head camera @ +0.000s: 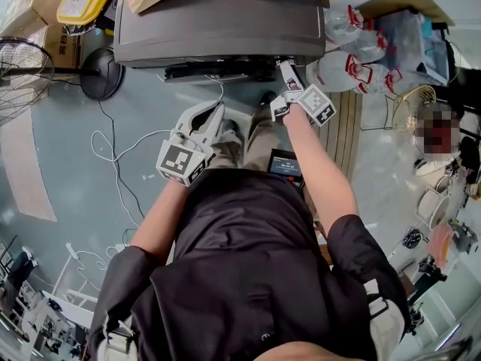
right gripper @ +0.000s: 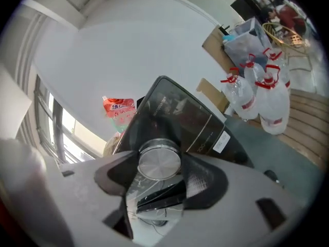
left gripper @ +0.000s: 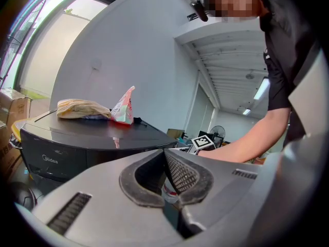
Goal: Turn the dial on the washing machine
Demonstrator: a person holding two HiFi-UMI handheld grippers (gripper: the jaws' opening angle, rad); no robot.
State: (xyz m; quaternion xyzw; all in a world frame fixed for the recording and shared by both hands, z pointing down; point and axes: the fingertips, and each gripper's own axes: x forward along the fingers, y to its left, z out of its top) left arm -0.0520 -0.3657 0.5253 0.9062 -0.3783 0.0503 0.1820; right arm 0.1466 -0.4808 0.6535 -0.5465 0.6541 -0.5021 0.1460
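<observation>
Already pinching the dial [right gripper: 159, 161] at the washing machine [head camera: 218, 21] front edge with right gripper [right gripper: 160, 164] fingers (left gripper [left gripper: 165, 153] fingers pressed together, idle) — grasp made, turn itself seemingly not yet done.

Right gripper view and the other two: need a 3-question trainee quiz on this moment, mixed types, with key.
1. Multiple choice: what stands between the jaws of the right gripper? A the silver dial; B a water jug; C a cable.
2. True or false: the left gripper is gripping the washing machine.
3. Short answer: name the two things lying on the machine's top.
Key: 1 A; the pads appear to press on its sides. 2 False; it hangs short of the machine, jaws together and empty. 3 A red pouch and a tan bundle.
</observation>
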